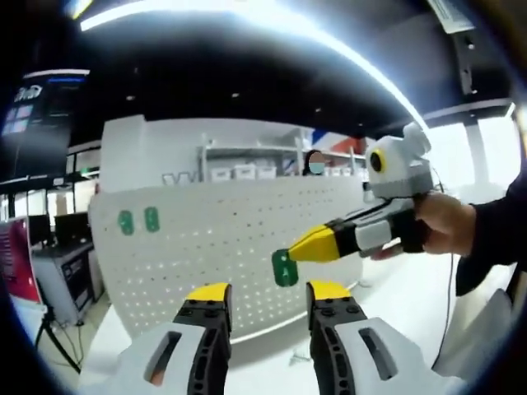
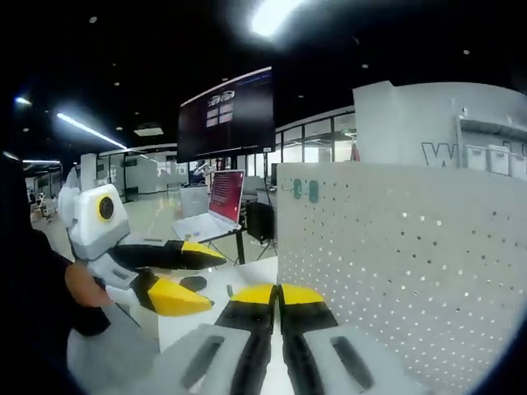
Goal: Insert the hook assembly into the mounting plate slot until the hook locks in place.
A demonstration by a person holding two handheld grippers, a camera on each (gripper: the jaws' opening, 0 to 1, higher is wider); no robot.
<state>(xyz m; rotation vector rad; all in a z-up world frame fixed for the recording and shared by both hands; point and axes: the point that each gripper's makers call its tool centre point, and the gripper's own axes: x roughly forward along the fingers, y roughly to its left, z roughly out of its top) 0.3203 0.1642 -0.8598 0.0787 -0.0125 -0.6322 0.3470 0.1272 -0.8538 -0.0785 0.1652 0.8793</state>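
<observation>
- left gripper (image 1: 268, 298) hangs low in front of the white pegboard (image 1: 206, 239), its fingers spread apart with nothing between them.
- right gripper (image 1: 306, 247) reaches in from the right, a hand (image 1: 445, 224) behind it, fingers pinched on a green hook piece (image 1: 285, 267) right against the board.
- two more green hooks (image 1: 138, 220) sit on the pegboard's far upper left.
- in the right gripper view its yellow fingertips meet; a laptop (image 2: 216, 210) sits on the desk (image 2: 222, 284) beyond.
</observation>
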